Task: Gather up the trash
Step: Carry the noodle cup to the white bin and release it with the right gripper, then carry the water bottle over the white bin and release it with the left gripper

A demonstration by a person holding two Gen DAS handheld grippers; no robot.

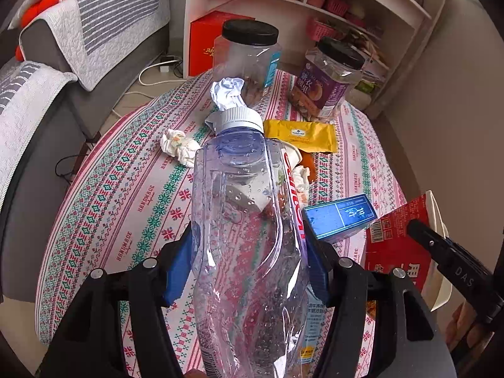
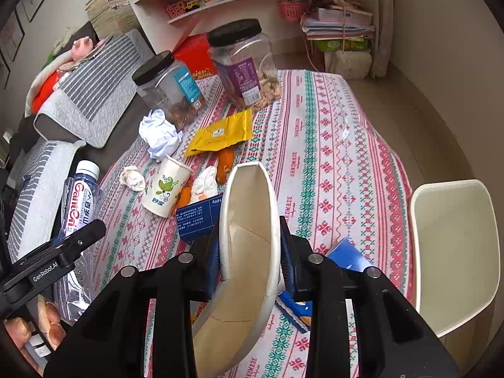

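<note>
Item 1: plastic bottle (image 1: 242, 220), clamped in my left claw (image 1: 249, 261), long axis running straight ahead, white cap farthest away.
Item 2: squashed paper bowl (image 2: 249, 245), pinched flat in my right claw (image 2: 249, 261), its length running ahead, above the worktop (image 2: 346, 163).

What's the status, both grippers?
Left gripper shut on crushed water bottle. Right gripper shut on squashed paper bowl. Nothing blocking.

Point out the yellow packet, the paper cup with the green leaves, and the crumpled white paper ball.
yellow packet (image 2: 222, 134), right wrist view, middle.
paper cup (image 2: 165, 187), right wrist view, side wall.
paper ball (image 2: 159, 134), right wrist view, centre.
</note>
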